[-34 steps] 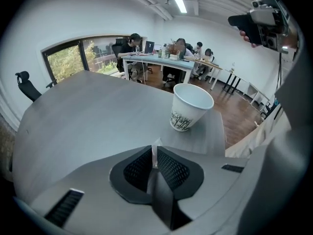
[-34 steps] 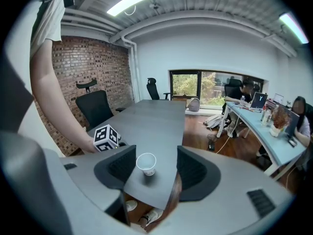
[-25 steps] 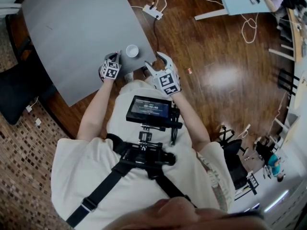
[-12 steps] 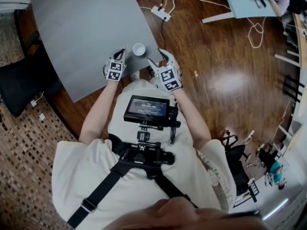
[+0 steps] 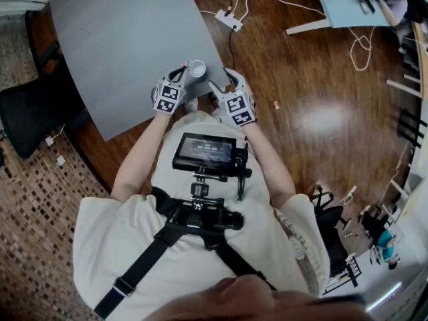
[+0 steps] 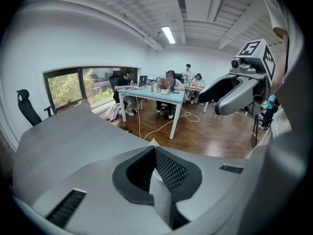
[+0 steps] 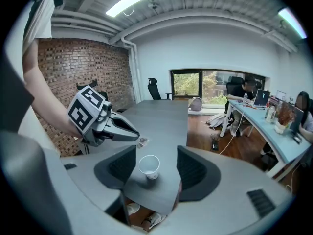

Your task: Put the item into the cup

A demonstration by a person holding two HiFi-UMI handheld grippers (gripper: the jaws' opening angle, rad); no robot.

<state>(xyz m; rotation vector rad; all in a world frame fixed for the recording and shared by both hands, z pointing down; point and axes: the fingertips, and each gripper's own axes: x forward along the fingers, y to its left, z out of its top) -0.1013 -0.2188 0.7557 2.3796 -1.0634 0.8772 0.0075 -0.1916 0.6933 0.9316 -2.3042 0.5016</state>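
Left tool (image 7: 139, 138) is closed and pinches the item (image 7: 142, 142) at its very tip. The item is small, pale and crinkly; what it is exactly, can't tell. It hangs in the air just beside the cup (image 7: 149, 166), on the cup's left in the head view, above rim level and not over the mouth.

Right tool (image 5: 221, 79) has its jaws wide apart and grips nothing. The cup shows in the gap ahead of it, but the pads are off it.

The cup is white, upright and looks empty. It stands on the grey tabletop (image 5: 120, 39) close to the near corner.

Step, as I read it: the item is picked up and carried to the cup, and the drop is not done yet. Next move calls for a short shift of the left tip until it sits over the mouth, then a small dip, then opening the jaws. The cup looks light and sits near the edge, so a bump on the rim could tip it or push it off. The right tool is placed well to steady it if needed.

Counts:
- Tools: two
- Cups: one
- Items in a tool: one
- Tabletops in use: one

Farther off, one small orange scrap (image 5: 276, 104) lies on the wood floor (image 5: 301, 65), well apart from the cup.
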